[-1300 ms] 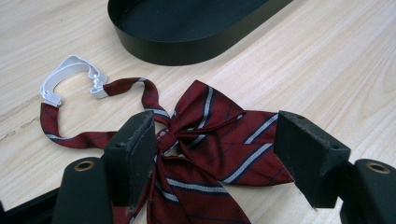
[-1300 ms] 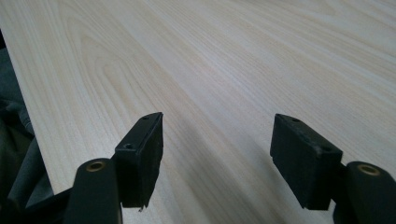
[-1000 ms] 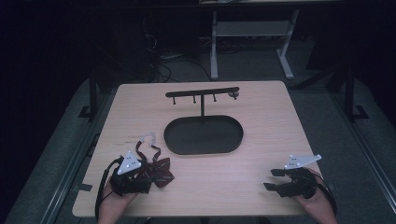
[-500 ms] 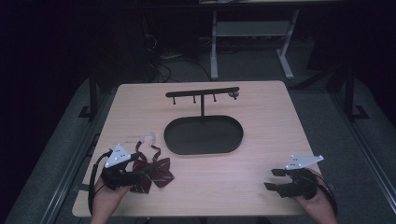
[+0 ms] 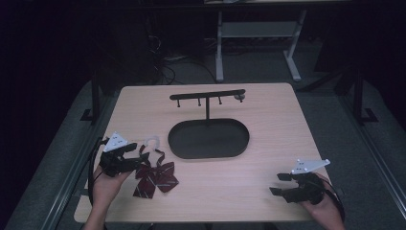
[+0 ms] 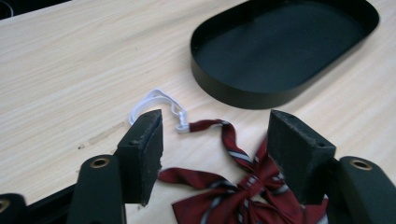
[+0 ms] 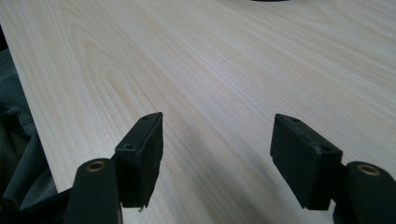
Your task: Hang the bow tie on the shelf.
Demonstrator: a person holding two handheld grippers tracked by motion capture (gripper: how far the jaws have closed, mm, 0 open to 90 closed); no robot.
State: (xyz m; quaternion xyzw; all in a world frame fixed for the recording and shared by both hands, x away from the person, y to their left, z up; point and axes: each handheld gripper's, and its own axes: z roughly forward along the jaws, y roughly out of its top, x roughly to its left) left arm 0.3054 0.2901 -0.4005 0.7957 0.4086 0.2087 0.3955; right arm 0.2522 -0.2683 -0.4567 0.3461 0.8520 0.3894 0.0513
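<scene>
High view: on a pale wooden worktop (image 5: 268, 158), the left gripper (image 5: 136, 154) hovers over a dark red striped bow tie (image 5: 155, 176) lying near the front left, just beside a black oval tray (image 5: 209, 140) with a hanger bar, while the right gripper (image 5: 280, 184) rests at the front right with fingers spread and empty. The left gripper view shows its fingers (image 6: 142, 149) apart, having just been closing a little, straddling the bow's strap without pressing it. They could pinch only the thin strap or its white elastic loop (image 6: 156, 100), so the bow may slip or dangle.

Bow tie (image 6: 243, 196) cut off below
</scene>
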